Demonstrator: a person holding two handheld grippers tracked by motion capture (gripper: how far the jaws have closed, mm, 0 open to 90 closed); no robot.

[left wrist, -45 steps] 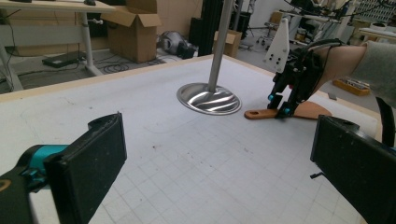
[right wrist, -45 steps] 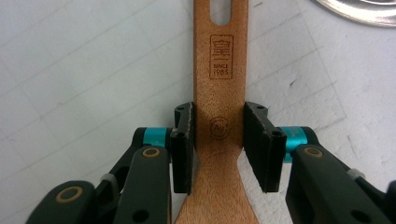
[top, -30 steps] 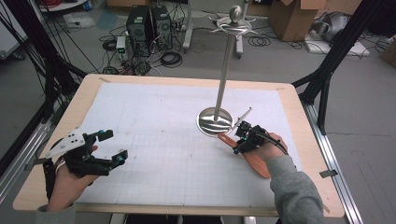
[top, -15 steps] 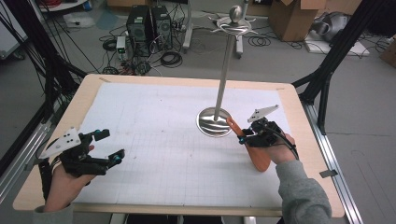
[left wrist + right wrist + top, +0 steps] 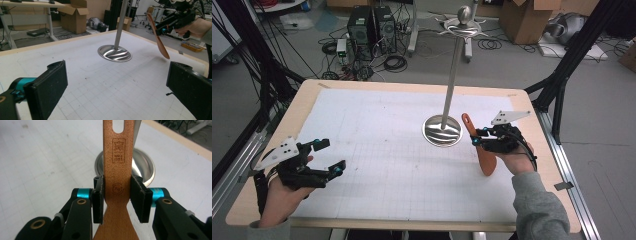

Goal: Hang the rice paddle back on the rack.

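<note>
A brown wooden spatula [image 5: 486, 159] with a slotted handle hangs tilted over the white gridded mat, its handle end up and pointing toward the stand. My right gripper [image 5: 478, 138] is shut on its handle just above the blade; the pads press both edges of the spatula [image 5: 117, 167]. A metal stand rises from a round shiny base [image 5: 442, 131] by a thin pole [image 5: 453, 75], just left of the spatula. My left gripper [image 5: 331, 156] rests at the mat's near left, open, with nothing between its fingers. From it I see the spatula [image 5: 160, 43] and the base [image 5: 115, 53].
The mat covers a wooden table [image 5: 307, 100] with bare edges all round. Black frame posts [image 5: 562, 75] stand at the right corner and along the left. Cardboard boxes [image 5: 524, 17], computer towers [image 5: 369, 25] and cables lie on the floor beyond the far edge.
My right hand has risen and drifted right, away from the base, lifting the spatula off the mat and tipping its handle upward. The left hand has stayed put.
</note>
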